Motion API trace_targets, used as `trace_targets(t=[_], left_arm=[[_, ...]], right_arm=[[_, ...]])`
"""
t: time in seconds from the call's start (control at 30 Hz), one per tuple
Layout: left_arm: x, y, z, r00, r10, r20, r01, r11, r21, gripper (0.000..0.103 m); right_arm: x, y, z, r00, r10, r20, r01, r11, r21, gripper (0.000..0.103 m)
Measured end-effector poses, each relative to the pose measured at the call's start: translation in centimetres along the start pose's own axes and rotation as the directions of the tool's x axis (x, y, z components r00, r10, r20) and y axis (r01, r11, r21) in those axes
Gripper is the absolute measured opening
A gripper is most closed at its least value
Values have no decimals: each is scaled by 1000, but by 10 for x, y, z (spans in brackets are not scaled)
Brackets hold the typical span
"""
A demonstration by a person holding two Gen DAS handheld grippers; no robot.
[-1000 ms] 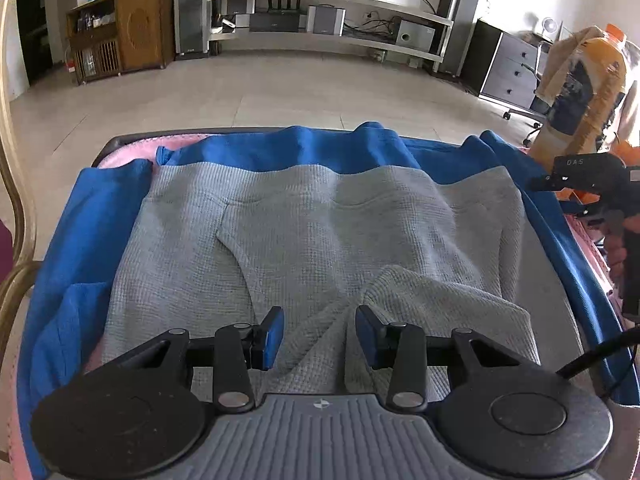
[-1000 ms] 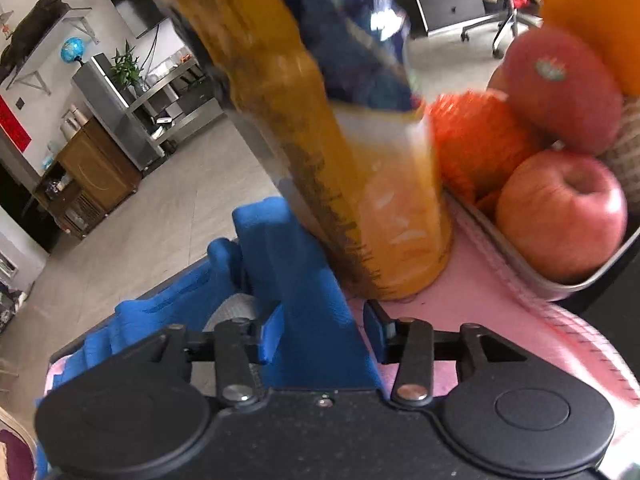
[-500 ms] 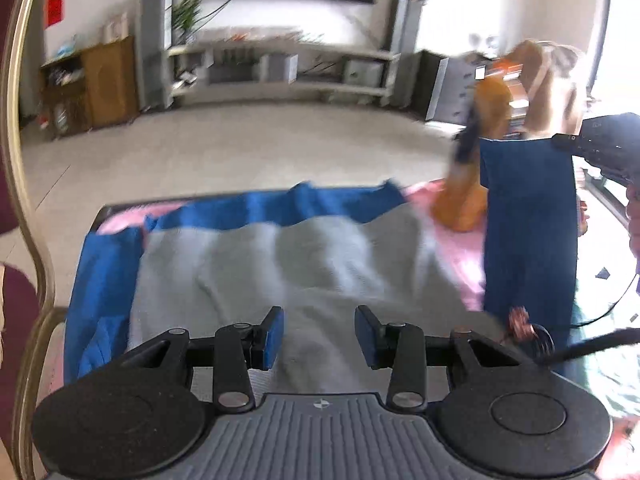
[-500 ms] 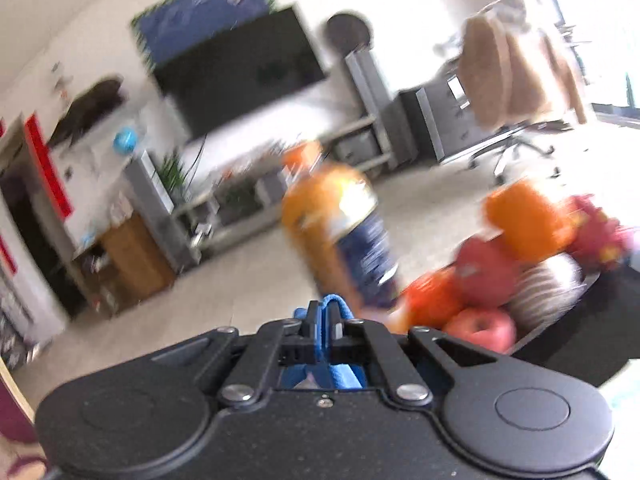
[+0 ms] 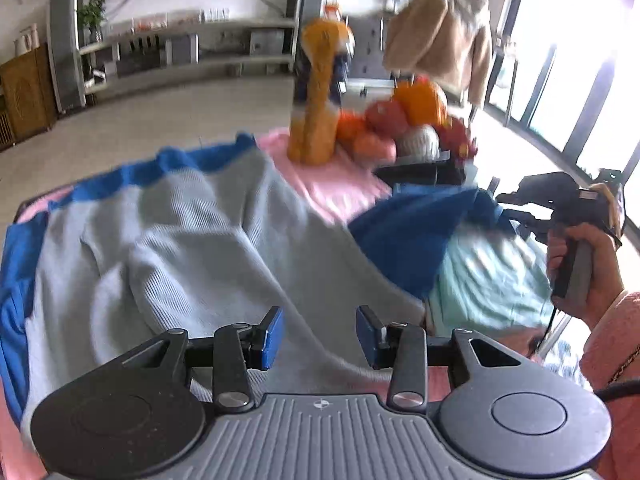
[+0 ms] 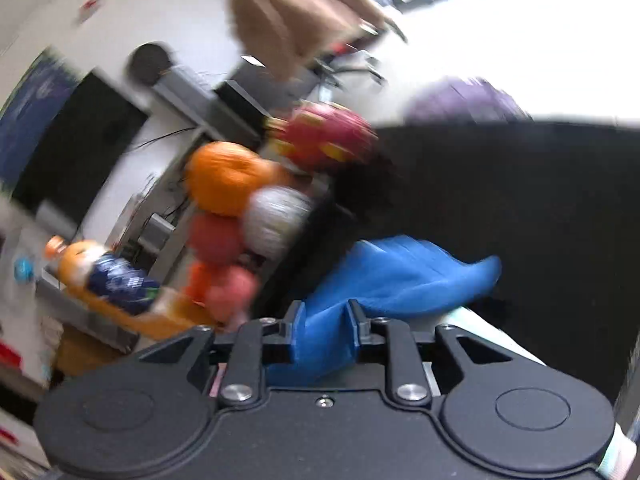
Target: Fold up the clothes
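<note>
Left tongs (image 5: 319,339) apart, empty — right tongs (image 6: 325,317) opening, blue cloth (image 6: 404,276) between.

The left gripper (image 5: 319,336), jaws apart and empty, hovers over a grey ribbed garment (image 5: 192,248) spread on a blue garment (image 5: 404,236), whose right corner leads to the right gripper (image 5: 516,208) in a hand (image 5: 584,272), beside an orange drink bottle (image 5: 318,96).

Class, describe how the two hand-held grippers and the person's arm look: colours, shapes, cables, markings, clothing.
The left hand-held gripper has a grey ribbed body, black round-ended linkage arms with silver screws, blue finger pads and a small round mark. The right hand-held gripper is black, with a grey handle and a black cable. The sleeve is pink knit.
</note>
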State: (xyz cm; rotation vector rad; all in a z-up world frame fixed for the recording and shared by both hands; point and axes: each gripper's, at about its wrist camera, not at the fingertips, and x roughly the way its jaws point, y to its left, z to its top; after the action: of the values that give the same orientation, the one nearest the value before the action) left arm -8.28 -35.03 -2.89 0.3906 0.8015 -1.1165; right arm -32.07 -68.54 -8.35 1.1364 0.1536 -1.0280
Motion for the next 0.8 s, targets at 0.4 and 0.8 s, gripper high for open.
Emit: trace_targets(t=[0.4, 0.8], left_arm=[[40, -39, 19, 995, 51, -88, -48, 998, 36, 40], [58, -45, 30, 992, 72, -107, -72, 997, 3, 40]], right_arm=[[17, -69, 48, 991, -110, -79, 128, 950, 284, 38], [23, -96, 33, 970, -35, -239, 141, 885, 443, 38]])
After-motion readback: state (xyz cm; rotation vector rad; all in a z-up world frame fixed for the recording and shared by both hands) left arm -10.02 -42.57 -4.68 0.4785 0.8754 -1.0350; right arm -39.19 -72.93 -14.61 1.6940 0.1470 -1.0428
